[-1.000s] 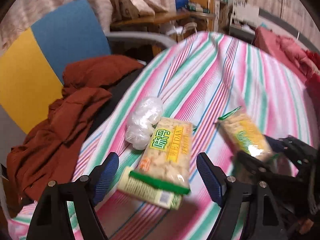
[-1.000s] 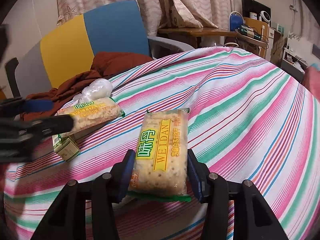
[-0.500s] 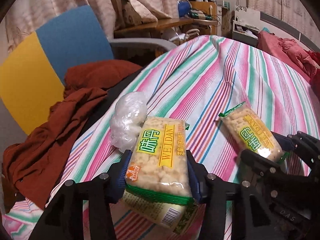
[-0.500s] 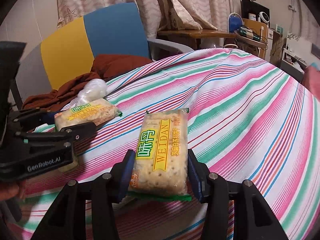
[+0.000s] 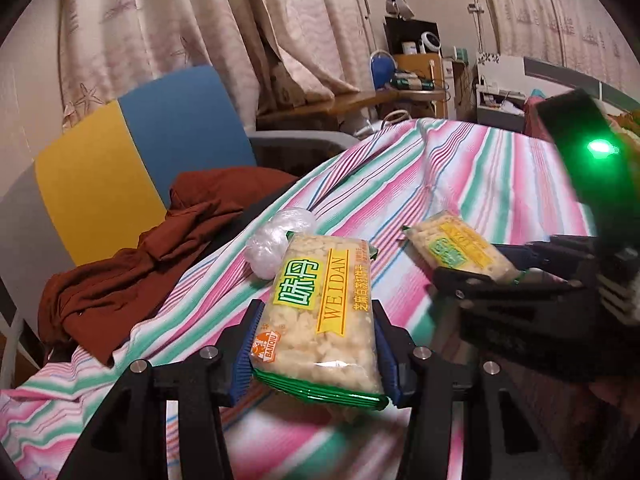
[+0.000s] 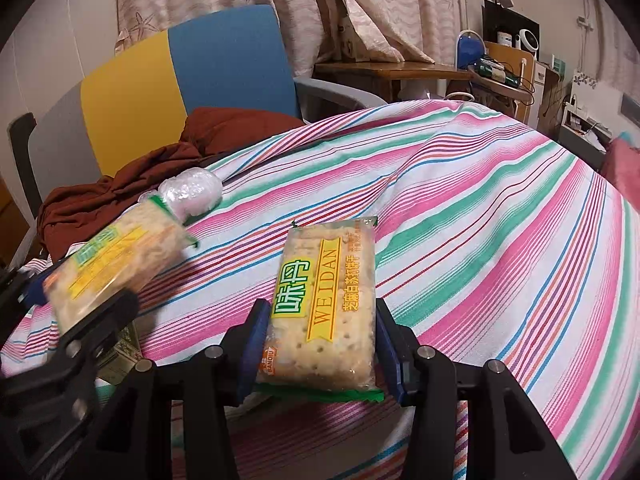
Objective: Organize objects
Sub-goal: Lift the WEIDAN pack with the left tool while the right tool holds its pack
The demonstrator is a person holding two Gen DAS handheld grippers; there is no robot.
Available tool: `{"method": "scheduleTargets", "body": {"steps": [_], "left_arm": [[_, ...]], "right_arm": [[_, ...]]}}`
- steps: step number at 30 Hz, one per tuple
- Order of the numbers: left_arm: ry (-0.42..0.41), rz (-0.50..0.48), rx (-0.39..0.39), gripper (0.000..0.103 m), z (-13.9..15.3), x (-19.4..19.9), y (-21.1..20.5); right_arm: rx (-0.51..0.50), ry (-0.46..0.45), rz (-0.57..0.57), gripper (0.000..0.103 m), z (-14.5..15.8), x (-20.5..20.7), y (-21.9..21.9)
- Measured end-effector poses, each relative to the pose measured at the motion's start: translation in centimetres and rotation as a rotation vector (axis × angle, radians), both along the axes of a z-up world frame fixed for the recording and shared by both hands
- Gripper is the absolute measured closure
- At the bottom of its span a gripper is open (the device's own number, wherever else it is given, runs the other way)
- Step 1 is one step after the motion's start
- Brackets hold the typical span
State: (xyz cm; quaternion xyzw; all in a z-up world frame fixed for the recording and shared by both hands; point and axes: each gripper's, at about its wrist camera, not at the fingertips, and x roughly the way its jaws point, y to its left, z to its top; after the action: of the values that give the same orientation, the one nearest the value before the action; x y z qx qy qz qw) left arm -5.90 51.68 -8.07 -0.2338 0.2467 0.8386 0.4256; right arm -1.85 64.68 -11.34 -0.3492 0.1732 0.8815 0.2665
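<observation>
In the left wrist view my left gripper is shut on a Weidan cracker packet, which hangs just above the striped cloth. Its blue pads press both long sides. In the right wrist view my right gripper is shut on a second Weidan packet, low over the cloth. Each view also shows the other tool: the right gripper with its packet, and the left gripper with its blurred packet.
A crumpled clear plastic wad lies at the cloth's left edge. A small green box sits on the cloth below the left packet. A blue and yellow chair holds a rust-brown garment. A wooden desk stands behind.
My left gripper shut on the cracker packet that lay on the green box, then lifted it and swung towards the right gripper. The right gripper and its packet stayed still.
</observation>
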Motion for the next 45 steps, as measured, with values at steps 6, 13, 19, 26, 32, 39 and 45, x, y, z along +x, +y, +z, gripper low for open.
{"method": "scheduleTargets", "body": {"steps": [6,13,19,26,32,39,45], "left_arm": [[0.048,-0.003,-0.006,0.052,0.1,2.2,-1.6],[0.045,0.021,-0.001,0.052,0.2,3.6,-3.7],[0.044,0.020,-0.004,0.052,0.1,4.9,-5.1],[0.024,0.026,0.007,0.052,0.2,6.1,-7.4],[-0.008,0.048,0.018,0.052,0.1,6.4,-9.2],[-0.063,0.079,0.016,0.052,-0.4,5.9,-10.5],[-0.145,0.104,0.011,0.052,-1.1,4.4,-10.7]], "right_arm": [[0.021,-0.008,-0.006,0.053,0.2,0.0,-0.3],[0.070,0.000,-0.017,0.054,0.7,0.2,-0.9],[0.119,0.016,-0.011,0.054,1.5,0.7,-2.1],[0.144,0.031,-0.018,0.060,2.1,1.9,-3.5],[0.142,0.036,0.000,0.066,2.2,2.8,-4.6],[-0.015,0.067,-0.073,0.034,2.1,4.5,-2.3],[-0.033,-0.023,0.009,0.040,1.1,0.8,-2.3]]}}
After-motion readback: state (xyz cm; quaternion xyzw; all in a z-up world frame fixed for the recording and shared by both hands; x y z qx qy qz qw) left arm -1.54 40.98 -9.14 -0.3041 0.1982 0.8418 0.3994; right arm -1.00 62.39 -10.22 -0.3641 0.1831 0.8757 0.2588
